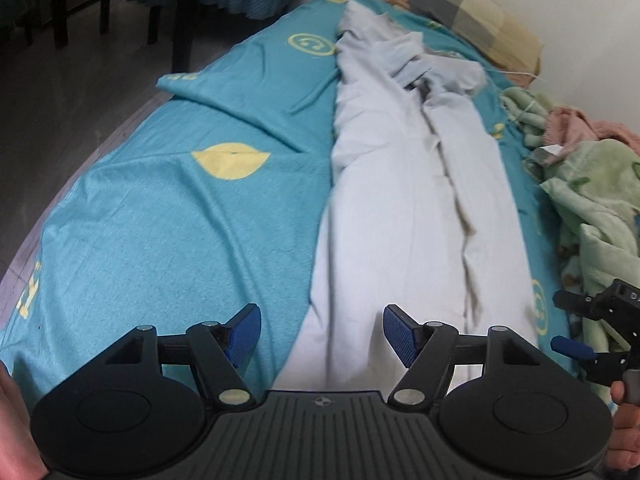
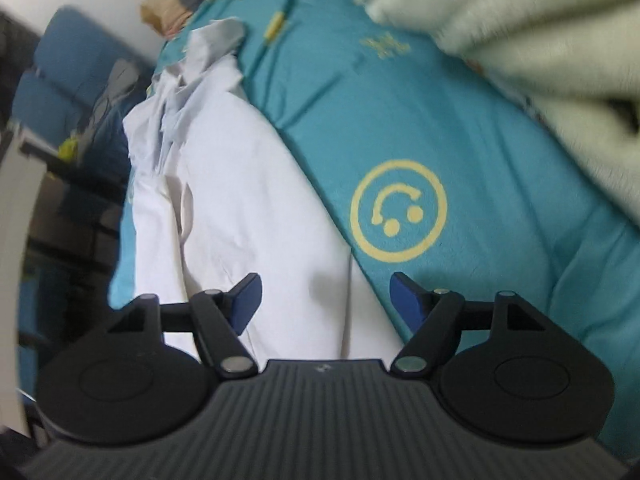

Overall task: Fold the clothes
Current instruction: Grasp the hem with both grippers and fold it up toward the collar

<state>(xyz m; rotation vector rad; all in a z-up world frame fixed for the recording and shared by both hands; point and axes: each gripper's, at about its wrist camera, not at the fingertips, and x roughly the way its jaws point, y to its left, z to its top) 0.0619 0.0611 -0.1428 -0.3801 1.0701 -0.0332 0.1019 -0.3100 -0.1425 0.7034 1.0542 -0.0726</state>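
Both grippers are released, nothing between the pads: left gripper (image 1: pixel 322 334) hangs over the near end of the white garment (image 1: pixel 400 200), right gripper (image 2: pixel 326 300) over its edge. Garment lies lengthwise down the bed (image 1: pixel 160 220), folded narrow, collar end bunched toward the pillow (image 1: pixel 460 4) end. You look between folds; next, pinch the near end and carry it toward the collar. No containers visible.

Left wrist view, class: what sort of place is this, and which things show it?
Probably a bedroom. A teal sheet covers a bed, a checked pillow lies at its far end, and a green blanket is heaped beside a pale garment laid out for folding.
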